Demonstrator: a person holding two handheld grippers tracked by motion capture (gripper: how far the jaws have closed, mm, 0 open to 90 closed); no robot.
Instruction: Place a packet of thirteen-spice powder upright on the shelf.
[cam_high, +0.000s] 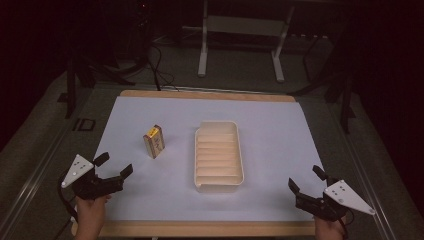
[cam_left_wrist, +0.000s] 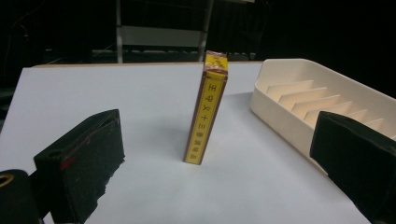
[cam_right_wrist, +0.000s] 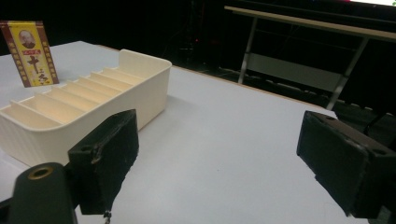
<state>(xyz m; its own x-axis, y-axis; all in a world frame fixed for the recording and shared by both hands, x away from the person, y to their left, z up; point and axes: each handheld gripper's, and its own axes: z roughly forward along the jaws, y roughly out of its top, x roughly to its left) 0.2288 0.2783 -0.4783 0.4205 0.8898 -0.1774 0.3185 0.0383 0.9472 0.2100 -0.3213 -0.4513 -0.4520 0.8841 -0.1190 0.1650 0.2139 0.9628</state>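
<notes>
A small yellow and brown box (cam_high: 154, 141) stands upright on the white table sheet, left of a cream slotted tray (cam_high: 218, 155). My left gripper (cam_high: 114, 166) rests near the front left corner, open, with nothing between its jaws. In the left gripper view the box (cam_left_wrist: 207, 109) stands on its narrow edge ahead, between the two jaws but well beyond them, with the tray (cam_left_wrist: 299, 112) to its right. My right gripper (cam_high: 306, 179) sits at the front right corner, open and empty. The right gripper view has the tray (cam_right_wrist: 88, 105) at left and the box (cam_right_wrist: 30, 53) behind it.
The white sheet (cam_high: 280, 125) covers a wooden tabletop (cam_high: 200, 229). Beyond the table's far edge a white metal frame (cam_high: 240, 40) and cables stand on the dark floor. Bare sheet lies between the tray and my right gripper.
</notes>
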